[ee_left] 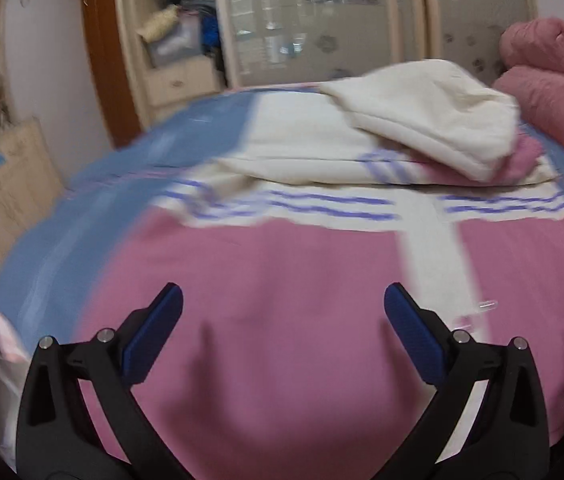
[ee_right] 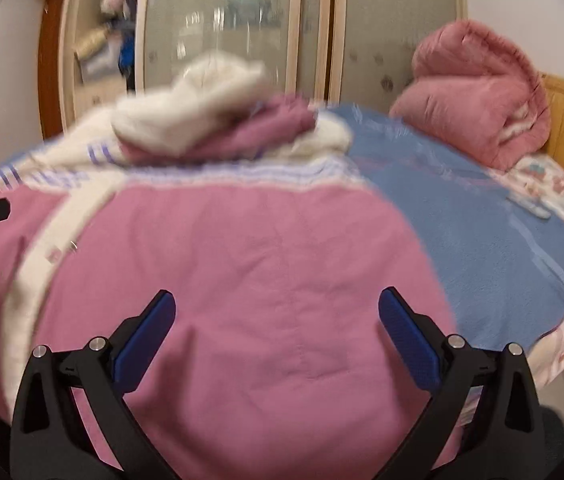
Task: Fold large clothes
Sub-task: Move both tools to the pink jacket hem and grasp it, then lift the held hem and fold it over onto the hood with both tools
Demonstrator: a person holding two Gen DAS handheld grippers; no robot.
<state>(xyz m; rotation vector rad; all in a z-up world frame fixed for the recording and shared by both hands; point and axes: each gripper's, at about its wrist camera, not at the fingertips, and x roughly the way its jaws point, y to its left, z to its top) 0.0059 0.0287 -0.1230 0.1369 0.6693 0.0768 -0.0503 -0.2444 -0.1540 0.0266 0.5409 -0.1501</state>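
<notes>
Grippers (ee_left: 283,308) (ee_right: 277,310) gape above jacket (ee_right: 241,260).

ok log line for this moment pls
left tool open | right tool open | both above pink jacket | jacket spread on bed, unheld

Bed (ee_right: 554,208), blue blanket (ee_right: 462,220) over it, pink-and-cream garment (ee_left: 282,280), pink quilt (ee_right: 478,92)
</notes>
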